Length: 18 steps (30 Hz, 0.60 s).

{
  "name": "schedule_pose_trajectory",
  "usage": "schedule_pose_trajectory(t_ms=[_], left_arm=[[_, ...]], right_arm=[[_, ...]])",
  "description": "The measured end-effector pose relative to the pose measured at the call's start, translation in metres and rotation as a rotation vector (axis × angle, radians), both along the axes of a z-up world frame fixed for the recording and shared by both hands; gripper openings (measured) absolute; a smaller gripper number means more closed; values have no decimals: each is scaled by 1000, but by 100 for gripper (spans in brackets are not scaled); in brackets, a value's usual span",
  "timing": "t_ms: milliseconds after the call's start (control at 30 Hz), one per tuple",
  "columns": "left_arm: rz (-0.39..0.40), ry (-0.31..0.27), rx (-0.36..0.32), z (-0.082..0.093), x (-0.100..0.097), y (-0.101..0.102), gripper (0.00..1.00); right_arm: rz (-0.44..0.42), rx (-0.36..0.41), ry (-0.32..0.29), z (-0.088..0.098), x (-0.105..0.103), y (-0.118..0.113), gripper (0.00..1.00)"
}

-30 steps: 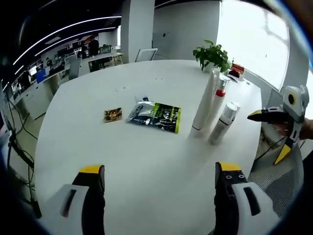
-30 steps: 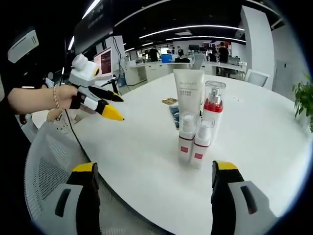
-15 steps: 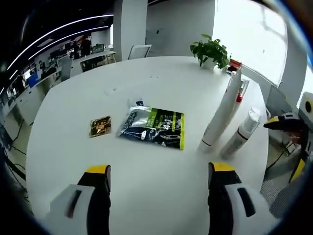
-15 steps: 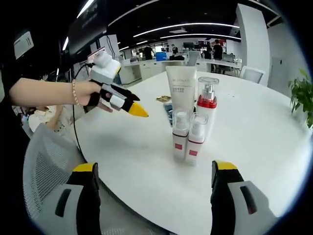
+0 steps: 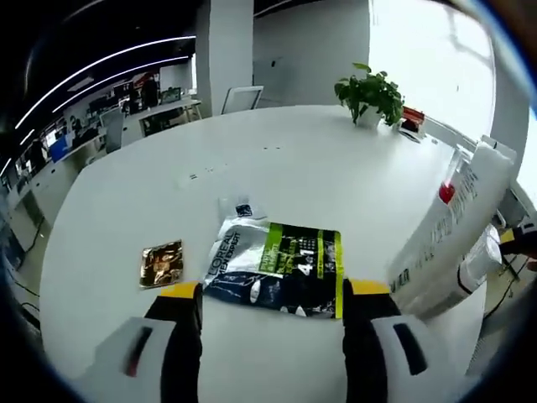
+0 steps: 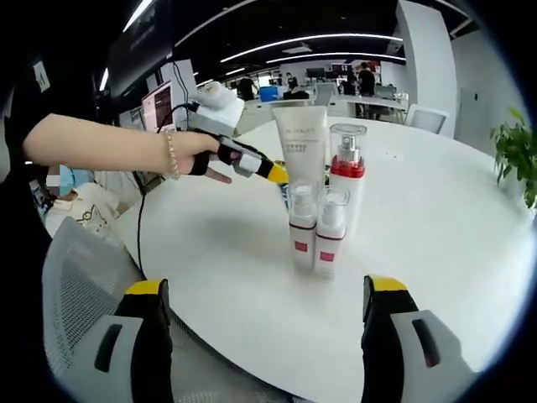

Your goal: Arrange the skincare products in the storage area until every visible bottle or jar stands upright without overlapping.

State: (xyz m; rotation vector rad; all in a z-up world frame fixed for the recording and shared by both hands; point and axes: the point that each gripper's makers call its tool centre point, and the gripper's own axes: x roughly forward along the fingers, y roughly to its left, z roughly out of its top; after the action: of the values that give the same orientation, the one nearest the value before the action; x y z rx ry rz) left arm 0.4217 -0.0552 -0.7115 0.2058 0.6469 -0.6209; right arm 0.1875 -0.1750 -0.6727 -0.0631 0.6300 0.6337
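Open-plan office, round white tabletop (image 5: 277, 159). Our left gripper (image 5: 273, 294) spreads open over the L'Oréal sachet (image 5: 277, 269); right gripper (image 6: 267, 290) open, idle. At three o'clock the upright tube (image 6: 300, 151) and pump bottles (image 6: 315, 231) possibly touch; our elbow could topple them.

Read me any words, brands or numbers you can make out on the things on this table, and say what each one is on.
"L'OREAL" on the black and green packet, running along its silver end.
Smaller print on that packet's green panel: too small to read.
Lettering on the white tube: blurred, unreadable.
Red labels on the two small bottles: no text legible.
Gold sachet: no text readable.
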Motion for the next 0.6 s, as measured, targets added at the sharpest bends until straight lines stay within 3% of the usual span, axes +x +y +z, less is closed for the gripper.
schedule_pose_trajectory(t_ms=[233, 400, 467, 500, 600], left_arm=[[-128, -29, 57, -23, 13, -18, 61], [-163, 46, 89, -42, 9, -21, 61], [-186, 97, 144, -54, 0, -16, 61], [-149, 66, 96, -50, 2, -19, 62], [-191, 83, 105, -48, -5, -20, 62]], right_arm=[[-14, 3, 6, -1, 1, -3, 95], [-29, 6, 12, -1, 2, -6, 95], [-28, 7, 15, -2, 2, -5, 95], [-27, 7, 15, -2, 2, -5, 95], [-20, 1, 20, -4, 2, -4, 95]])
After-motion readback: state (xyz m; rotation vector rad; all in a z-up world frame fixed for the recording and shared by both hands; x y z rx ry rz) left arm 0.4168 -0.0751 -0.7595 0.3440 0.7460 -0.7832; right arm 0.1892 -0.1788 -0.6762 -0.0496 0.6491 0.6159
